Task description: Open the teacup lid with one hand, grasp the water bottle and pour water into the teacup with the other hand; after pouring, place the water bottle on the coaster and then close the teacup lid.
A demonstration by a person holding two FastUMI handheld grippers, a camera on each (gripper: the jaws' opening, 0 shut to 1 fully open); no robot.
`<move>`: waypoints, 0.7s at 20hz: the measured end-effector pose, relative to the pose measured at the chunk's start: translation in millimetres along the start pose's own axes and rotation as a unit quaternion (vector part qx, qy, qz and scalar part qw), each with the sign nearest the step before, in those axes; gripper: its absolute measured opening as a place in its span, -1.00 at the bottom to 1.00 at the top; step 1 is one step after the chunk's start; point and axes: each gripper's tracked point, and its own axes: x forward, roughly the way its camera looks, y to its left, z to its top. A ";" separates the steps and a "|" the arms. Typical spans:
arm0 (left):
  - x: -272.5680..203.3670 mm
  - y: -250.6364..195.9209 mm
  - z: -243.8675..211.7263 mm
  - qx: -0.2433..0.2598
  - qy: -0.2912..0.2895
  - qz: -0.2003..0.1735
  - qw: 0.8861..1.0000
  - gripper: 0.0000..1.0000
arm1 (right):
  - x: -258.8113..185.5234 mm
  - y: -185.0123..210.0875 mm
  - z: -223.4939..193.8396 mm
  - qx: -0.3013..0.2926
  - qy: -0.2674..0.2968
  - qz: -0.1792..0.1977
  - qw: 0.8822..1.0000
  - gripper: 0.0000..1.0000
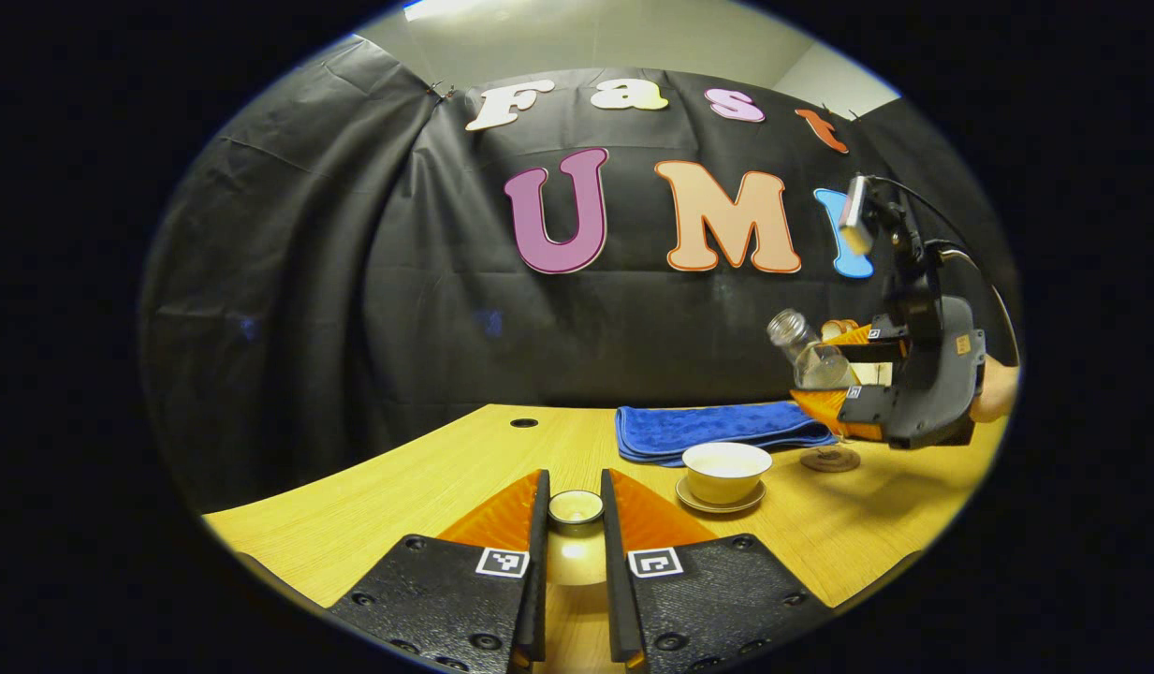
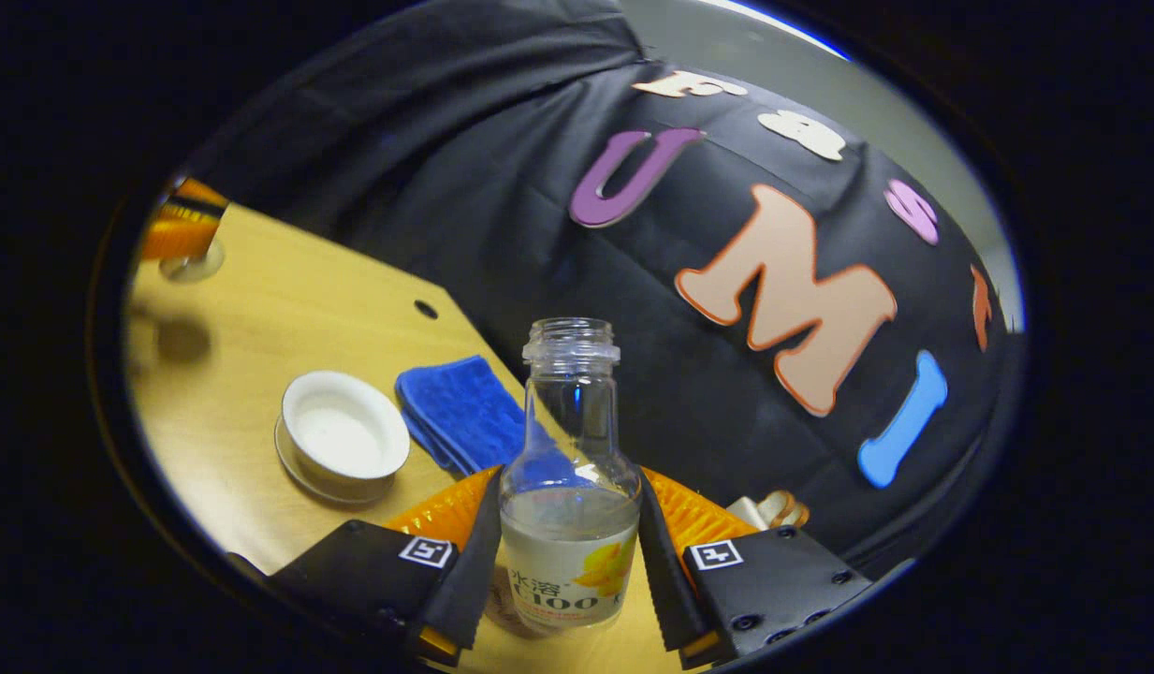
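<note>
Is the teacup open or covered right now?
Open. The teacup sits uncovered on its saucer, its rim bare, while the left gripper holds the lid off to the side.

My left gripper (image 1: 574, 552) has black textured plates with screws and square coded tags. My right gripper (image 1: 843, 374) has a dark body, black cables and a small box on top.

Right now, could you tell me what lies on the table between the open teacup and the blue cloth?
Nothing: in the left gripper view, bare tabletop separates the teacup from the blue cloth behind it.
</note>
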 end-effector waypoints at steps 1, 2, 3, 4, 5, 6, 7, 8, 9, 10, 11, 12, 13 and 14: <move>-0.9 0.3 -0.6 0.000 0.000 0.000 1.000 -0.53 | 3.2 -8.4 -0.8 0.046 -0.004 -0.006 0.999 0.54; -1.1 -0.3 0.1 0.000 0.000 0.000 1.000 -0.53 | 5.3 -18.3 -2.6 0.090 -0.011 -0.013 0.996 0.59; -0.8 -0.6 0.4 0.000 0.000 0.000 1.000 -0.53 | 6.5 -27.4 -6.7 0.134 -0.015 -0.021 0.991 0.52; -0.9 0.0 0.3 0.000 0.000 0.000 1.000 -0.53 | 7.9 -39.2 -14.1 0.194 -0.016 -0.035 0.980 0.55; -1.0 0.0 0.4 0.000 0.000 0.001 1.000 -0.53 | 5.3 -43.0 -20.7 0.229 -0.015 -0.045 0.972 0.59; -0.2 0.5 0.4 0.000 0.000 0.001 1.000 -0.53 | 7.4 -48.1 -30.6 0.254 -0.012 -0.054 0.966 0.52; -1.0 0.9 1.0 0.000 0.000 0.002 1.000 -0.53 | 8.5 -53.5 -37.7 0.269 -0.010 -0.063 0.961 0.52; -1.1 1.2 0.1 0.000 0.000 0.002 1.000 -0.53 | 10.2 -58.0 -43.8 0.278 -0.012 -0.071 0.958 0.53; -1.1 1.2 0.5 0.000 0.000 0.002 1.000 -0.53 | 9.4 -59.6 -47.8 0.283 -0.012 -0.078 0.956 0.56; -0.6 1.2 0.4 0.000 0.000 0.003 1.000 -0.54 | 9.9 -58.6 -52.1 0.287 -0.013 -0.084 0.954 0.52; 0.2 1.4 0.9 0.000 0.000 0.003 1.000 -0.55 | 10.6 -57.9 -54.9 0.291 -0.014 -0.090 0.952 0.56; -0.4 1.6 0.6 0.000 0.000 0.003 1.000 -0.55 | 12.6 -56.9 -57.4 0.296 -0.013 -0.093 0.950 0.53; -0.2 1.4 1.1 0.000 0.000 0.003 1.000 -0.55 | 15.5 -55.9 -60.7 0.302 -0.010 -0.096 0.949 0.53; -0.2 1.5 0.8 0.001 0.000 0.003 1.000 -0.53 | 15.4 -53.9 -63.1 0.307 -0.007 -0.099 0.947 0.49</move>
